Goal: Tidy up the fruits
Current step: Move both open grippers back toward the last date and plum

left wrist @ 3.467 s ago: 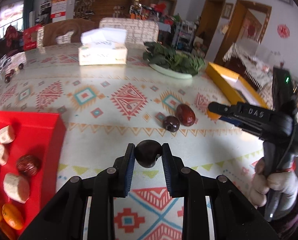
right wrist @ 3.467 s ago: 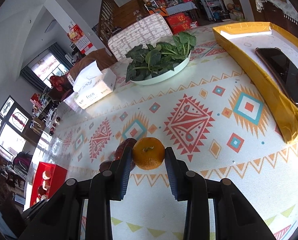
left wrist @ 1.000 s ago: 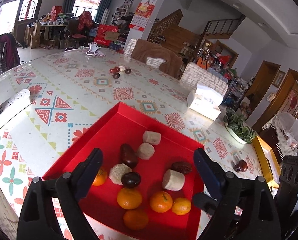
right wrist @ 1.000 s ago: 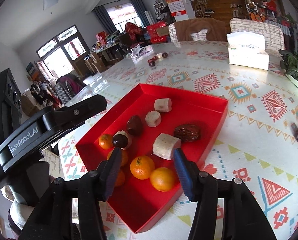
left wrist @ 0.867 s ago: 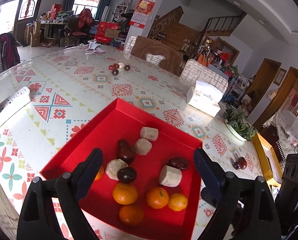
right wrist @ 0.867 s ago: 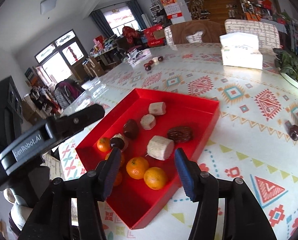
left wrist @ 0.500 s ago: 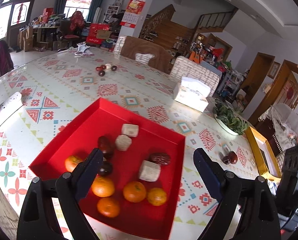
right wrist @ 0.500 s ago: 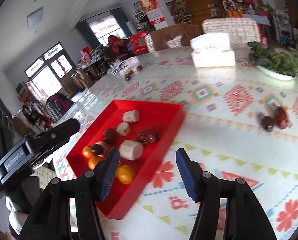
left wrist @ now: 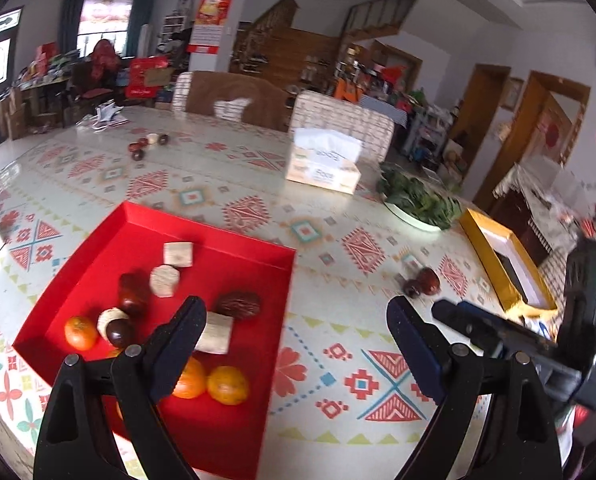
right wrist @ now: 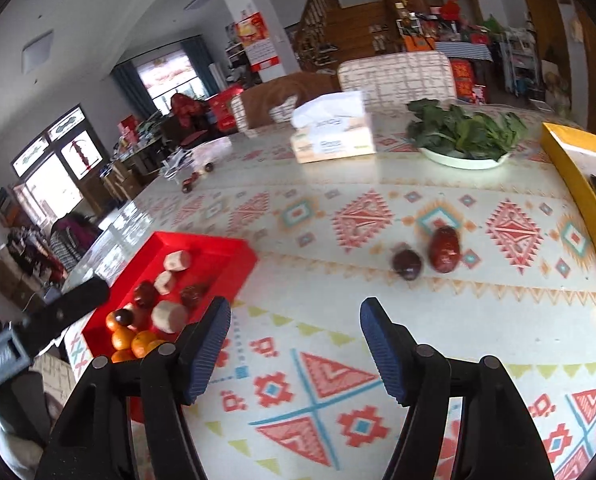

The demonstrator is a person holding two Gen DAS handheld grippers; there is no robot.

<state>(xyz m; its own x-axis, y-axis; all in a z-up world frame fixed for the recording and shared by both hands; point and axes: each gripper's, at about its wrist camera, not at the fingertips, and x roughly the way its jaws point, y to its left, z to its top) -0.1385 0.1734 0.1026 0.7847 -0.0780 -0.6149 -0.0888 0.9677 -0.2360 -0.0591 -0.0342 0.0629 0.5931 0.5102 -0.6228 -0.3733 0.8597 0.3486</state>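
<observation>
Nothing is being held: left gripper (left wrist: 293, 332) spread, right gripper (right wrist: 293, 336) opening. Round dark fruit (right wrist: 406, 265) beside red date (right wrist: 444, 249) is being judged liable to roll if nudged.

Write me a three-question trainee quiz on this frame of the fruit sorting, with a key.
1. True or false: the right gripper has a fruit between its fingers.
2. Which lies nearest the two loose dates on the table?
A. the tissue box
B. the plate of greens
C. the yellow box
3. Fill in: the oranges lie in the ___ tray.

Key
1. False: nothing is between them, and the jaws are opening.
2. C
3. red
</observation>
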